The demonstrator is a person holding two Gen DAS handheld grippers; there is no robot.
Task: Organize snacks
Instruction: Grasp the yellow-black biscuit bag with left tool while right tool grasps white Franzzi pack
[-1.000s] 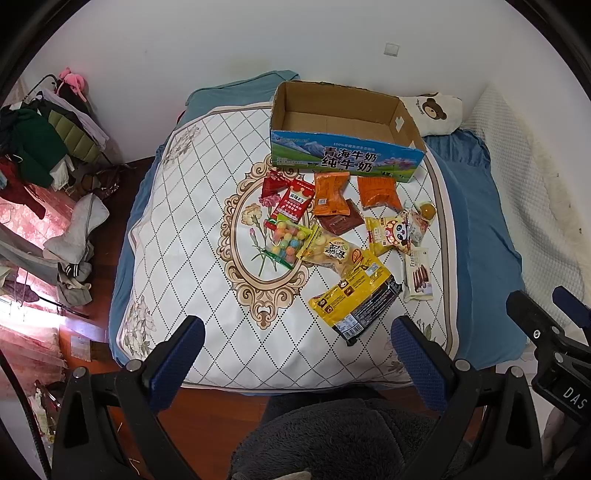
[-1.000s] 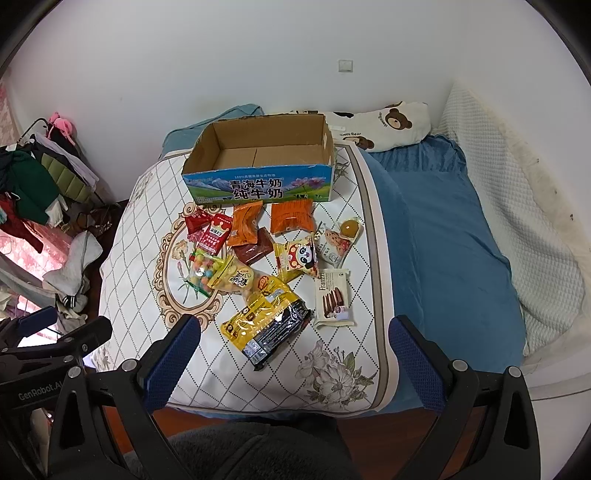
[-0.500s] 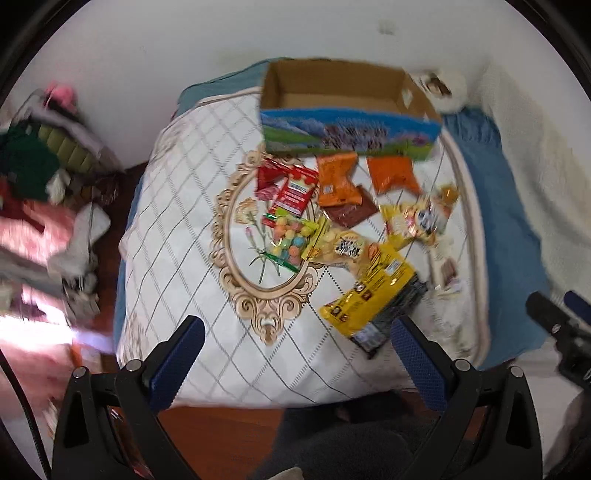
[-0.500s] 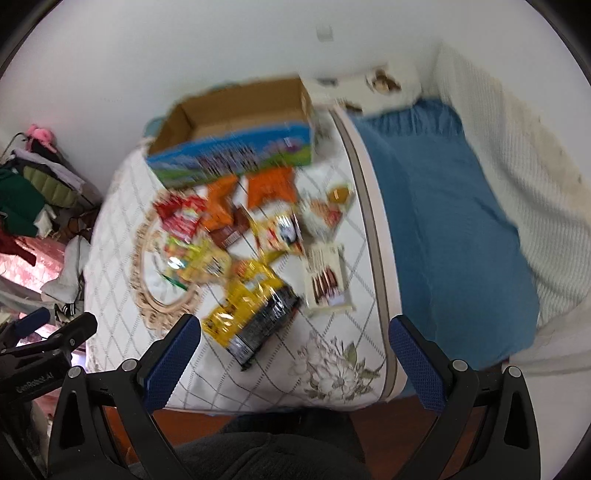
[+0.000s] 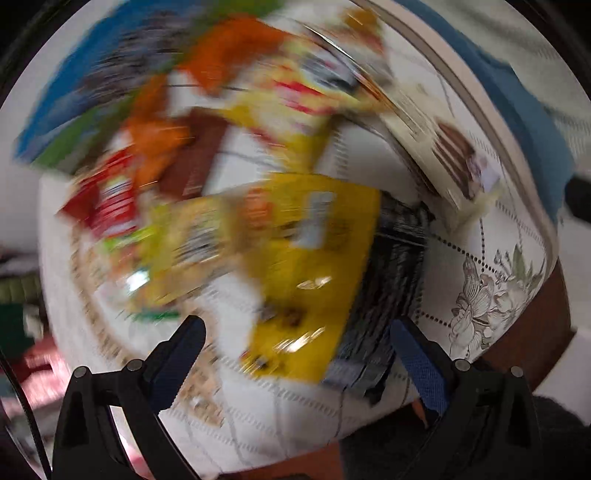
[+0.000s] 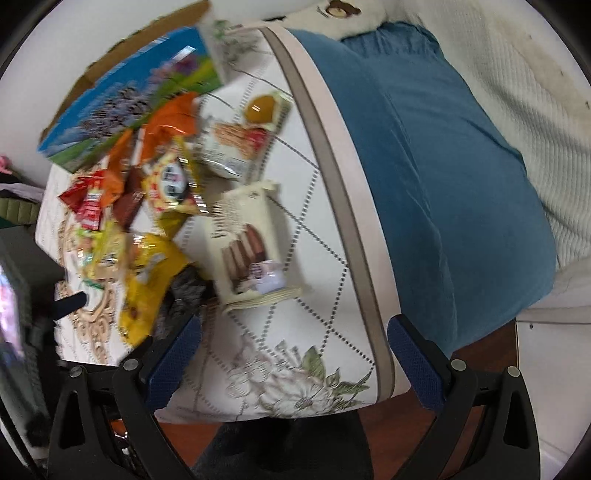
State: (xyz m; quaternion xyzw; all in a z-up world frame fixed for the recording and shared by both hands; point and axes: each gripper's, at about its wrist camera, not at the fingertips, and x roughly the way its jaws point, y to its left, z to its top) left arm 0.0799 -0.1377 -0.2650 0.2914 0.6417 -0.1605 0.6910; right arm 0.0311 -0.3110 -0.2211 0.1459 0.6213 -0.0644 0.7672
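Several snack packets lie in a heap on a quilted bedspread [image 6: 325, 258]. A big yellow-and-black bag [image 5: 314, 266] fills the blurred left wrist view, just beyond my open left gripper [image 5: 297, 354]. A cream box of chocolate sticks [image 6: 251, 243] lies right ahead of my open right gripper [image 6: 293, 350]; the same cream box [image 5: 450, 147] shows at the upper right in the left wrist view. Orange packets [image 6: 170, 122], a red packet [image 6: 90, 201] and a panda bag [image 6: 171, 184] lie behind. The blue-sided cardboard box [image 6: 129, 99] stands at the back.
A blue sheet [image 6: 443, 166] covers the bed's right half, with a white knitted blanket [image 6: 535, 110] past it and a bear pillow [image 6: 343, 11] at the head. The other gripper's black body [image 6: 22, 295] fills the left edge. Brown wooden floor [image 6: 480, 362] shows below the bed's edge.
Both grippers have dropped and moved in close to the snacks, which now fill the views. The left view is heavily blurred by motion. Both stay open and hold nothing.
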